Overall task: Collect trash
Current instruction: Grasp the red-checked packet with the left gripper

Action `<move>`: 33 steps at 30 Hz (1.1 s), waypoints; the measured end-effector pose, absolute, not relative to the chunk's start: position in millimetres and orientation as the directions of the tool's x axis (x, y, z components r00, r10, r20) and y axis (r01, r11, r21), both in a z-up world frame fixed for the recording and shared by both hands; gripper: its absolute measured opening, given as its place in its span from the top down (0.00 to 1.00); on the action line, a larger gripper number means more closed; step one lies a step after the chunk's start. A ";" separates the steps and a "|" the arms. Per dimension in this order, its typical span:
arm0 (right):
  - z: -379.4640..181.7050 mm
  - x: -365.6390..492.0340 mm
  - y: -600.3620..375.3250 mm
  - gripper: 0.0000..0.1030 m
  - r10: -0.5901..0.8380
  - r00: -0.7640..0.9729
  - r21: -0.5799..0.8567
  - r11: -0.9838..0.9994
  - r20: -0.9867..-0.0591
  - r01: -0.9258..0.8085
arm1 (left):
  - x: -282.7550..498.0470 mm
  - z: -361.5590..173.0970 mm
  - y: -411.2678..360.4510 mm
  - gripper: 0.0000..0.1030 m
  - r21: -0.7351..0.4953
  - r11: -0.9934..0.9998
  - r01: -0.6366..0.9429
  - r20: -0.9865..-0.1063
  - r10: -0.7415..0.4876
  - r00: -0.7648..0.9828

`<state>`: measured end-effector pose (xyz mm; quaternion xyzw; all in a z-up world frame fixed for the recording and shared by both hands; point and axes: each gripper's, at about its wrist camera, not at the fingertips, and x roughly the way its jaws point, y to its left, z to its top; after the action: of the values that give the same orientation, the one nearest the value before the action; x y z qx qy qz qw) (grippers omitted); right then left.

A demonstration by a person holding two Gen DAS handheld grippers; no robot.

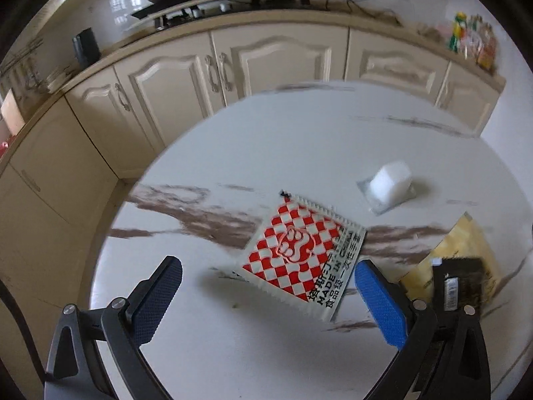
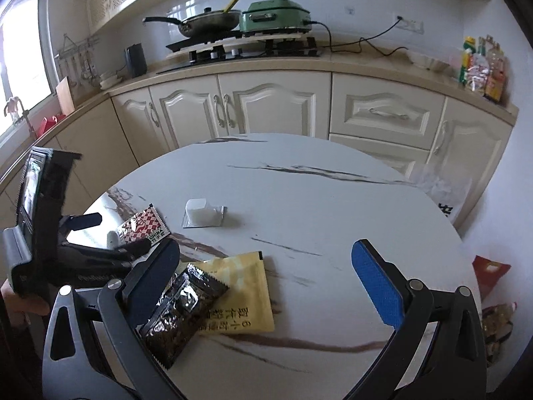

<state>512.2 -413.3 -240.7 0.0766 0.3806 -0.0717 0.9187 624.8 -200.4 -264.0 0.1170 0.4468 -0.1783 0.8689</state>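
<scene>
On the marble table [image 1: 299,140], w/ both claws spread wide & empty, the checkered packet [image 1: 299,250] lying flat btwn the left gripper [image 1: 268,295] pads could be skidded away, not pinched, if approached too shallow.

A round white marble-veined table [image 2: 333,200] carries a red-checkered sachet [image 1: 299,253], a clear-plastic white cup [image 2: 203,213], a yellow packet [image 2: 243,286] and a dark foil wrapper [image 2: 180,316].

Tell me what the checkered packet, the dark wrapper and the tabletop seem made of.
Checkered packet: likely glossy printed plastic film, with serrated edges. Dark wrapper: shiny crinkled plastic or foil, catching glints. Tabletop: smooth white marble-look surface with brown veins; stone or laminate, unclear.
</scene>
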 end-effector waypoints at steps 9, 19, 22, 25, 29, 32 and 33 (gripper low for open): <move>-259.3 556.0 -398.6 0.00 -0.026 0.651 0.086 0.987 -0.759 0.139 | 631.5 -264.1 -195.7 0.44 0.007 0.886 0.463 -0.801 -0.272 0.533; -278.2 584.9 -382.9 0.00 0.013 0.602 0.094 0.990 -0.798 0.104 | 625.1 -278.7 -190.7 0.83 -0.079 0.880 0.468 -0.789 -0.342 0.511; -288.9 601.4 -375.6 0.00 0.032 0.565 0.098 0.992 -0.824 0.086 | 618.3 -275.0 -182.9 0.90 -0.105 0.879 0.464 -0.782 -0.362 0.507; -298.2 615.9 -367.5 0.00 0.031 0.533 0.089 0.992 -0.845 0.085 | 612.5 -269.1 -173.0 0.93 -0.135 0.877 0.460 -0.776 -0.383 0.501; -302.7 630.0 -357.6 0.29 0.027 0.516 0.073 0.995 -0.856 0.068 | 604.7 -265.8 -162.5 0.94 -0.138 0.881 0.452 -0.777 -0.379 0.503; -304.8 635.9 -352.9 0.45 -0.013 0.513 0.024 0.998 -0.858 0.065 | 601.7 -264.8 -156.8 0.94 -0.149 0.885 0.441 -0.776 -0.381 0.503; -304.5 636.0 -351.6 0.56 -0.023 0.513 0.011 0.998 -0.858 0.063 | 599.9 -263.7 -155.2 0.95 -0.159 0.885 0.438 -0.774 -0.387 0.501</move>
<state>636.0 -351.6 -304.5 0.0204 0.4929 -0.0249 0.8695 599.9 -155.2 -263.7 0.0291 0.4389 -0.2384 0.8659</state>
